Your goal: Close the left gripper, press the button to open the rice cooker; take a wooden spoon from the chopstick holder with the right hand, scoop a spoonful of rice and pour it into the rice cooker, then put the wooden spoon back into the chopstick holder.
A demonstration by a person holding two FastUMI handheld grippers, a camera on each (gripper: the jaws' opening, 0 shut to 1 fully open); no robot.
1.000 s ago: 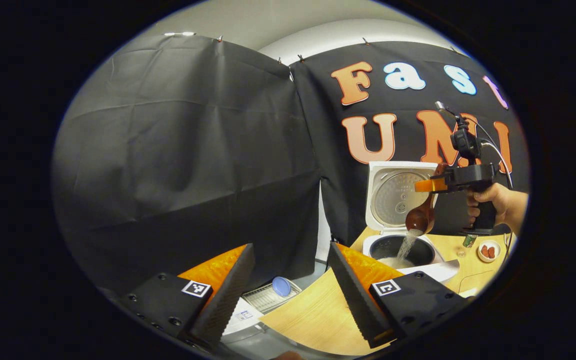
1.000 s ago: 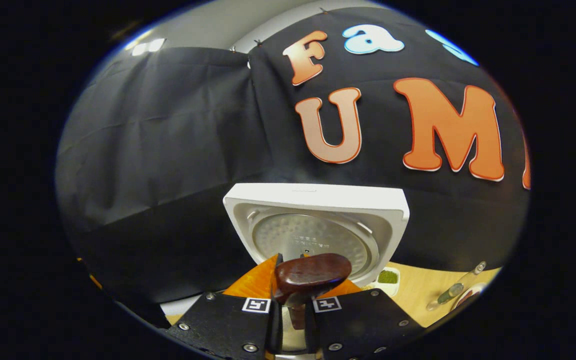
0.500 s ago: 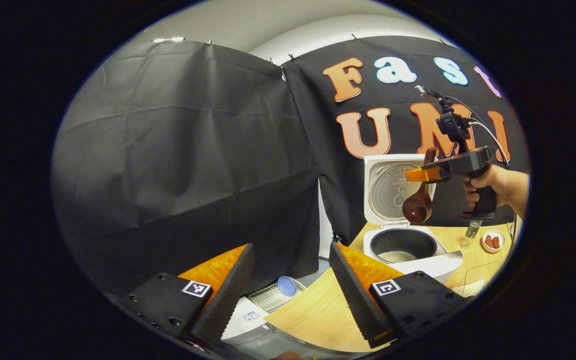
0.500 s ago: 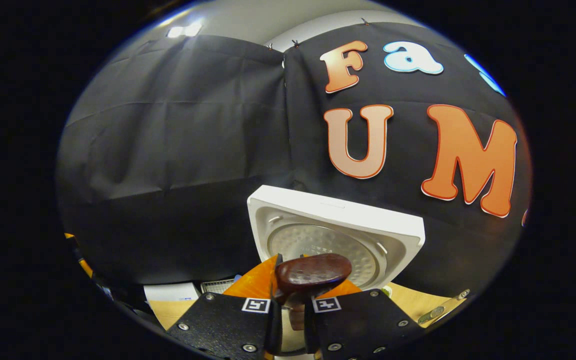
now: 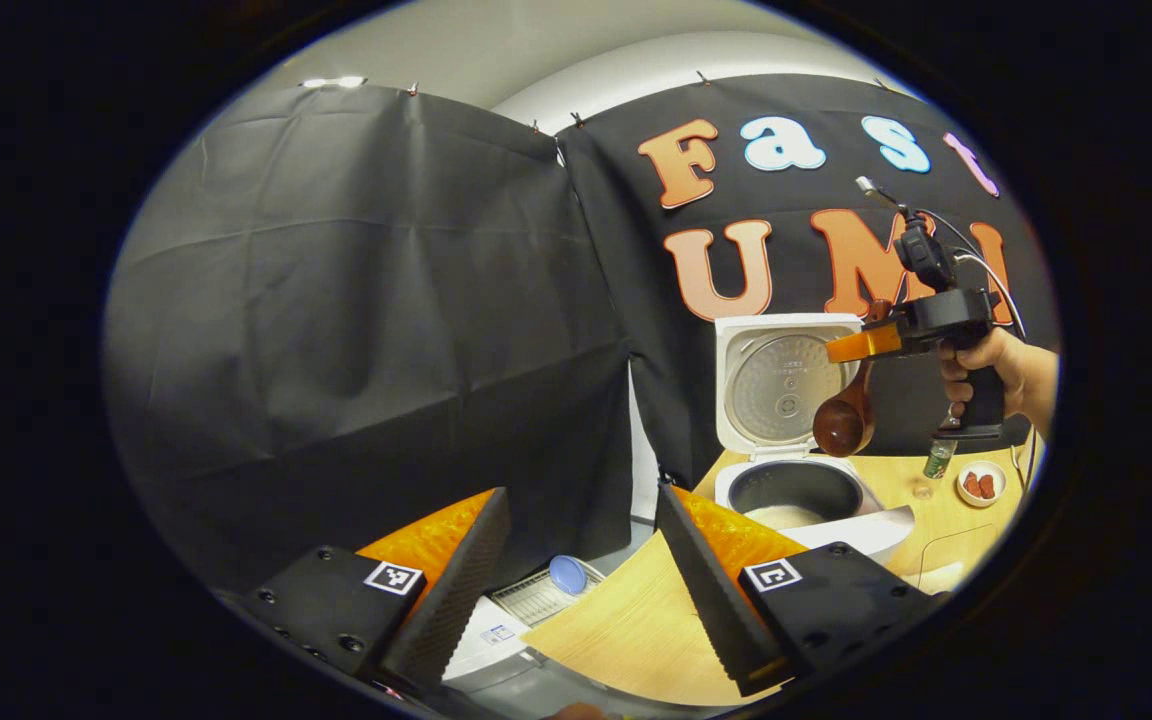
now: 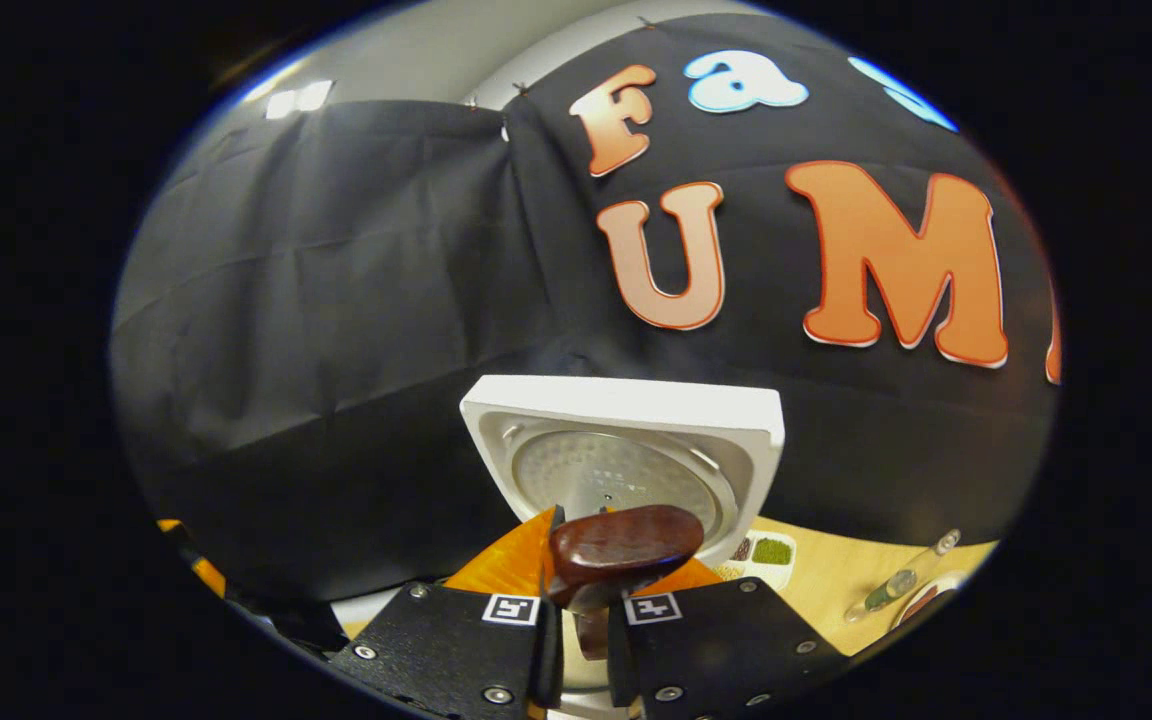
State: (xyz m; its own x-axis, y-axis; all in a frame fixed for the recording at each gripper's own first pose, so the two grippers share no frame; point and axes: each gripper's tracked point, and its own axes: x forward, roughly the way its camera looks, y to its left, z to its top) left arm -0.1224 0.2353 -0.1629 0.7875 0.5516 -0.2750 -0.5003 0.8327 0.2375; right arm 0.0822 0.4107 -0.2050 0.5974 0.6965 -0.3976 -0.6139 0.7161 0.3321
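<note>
Right gripper (image 6: pixel 576 640) up high, fingers pinched narrow on the handle of the wooden spoon (image 6: pixel 624 542), and from the left gripper view you can see that spoon (image 5: pixel 844 422) hanging bowl-down, above the open pot of the rice cooker (image 5: pixel 798 488) with a clear gap between them. The bowl looks empty, no grains falling, and there is a pale layer of rice sitting in the bottom of the pot, so I'd call the pour done and the return leg the step in hand. The cooker's lid (image 6: pixel 624 450) stands upright right behind the spoon. The left gripper (image 5: pixel 576 580) is off duty, fingers spread wide with nothing between them, hovering low over the near left corner of the worktop (image 5: pixel 626 630). Beyond the cooker, toward the worktop's far right edge, a small dish (image 5: pixel 980 484) and a little bottle (image 5: pixel 936 462) sit near each other. The chopstick holder I can't pick out, so the next move calls for swinging the spoon away from the lid, finding that holder, and lowering the spoon in before the fingers let go.
</note>
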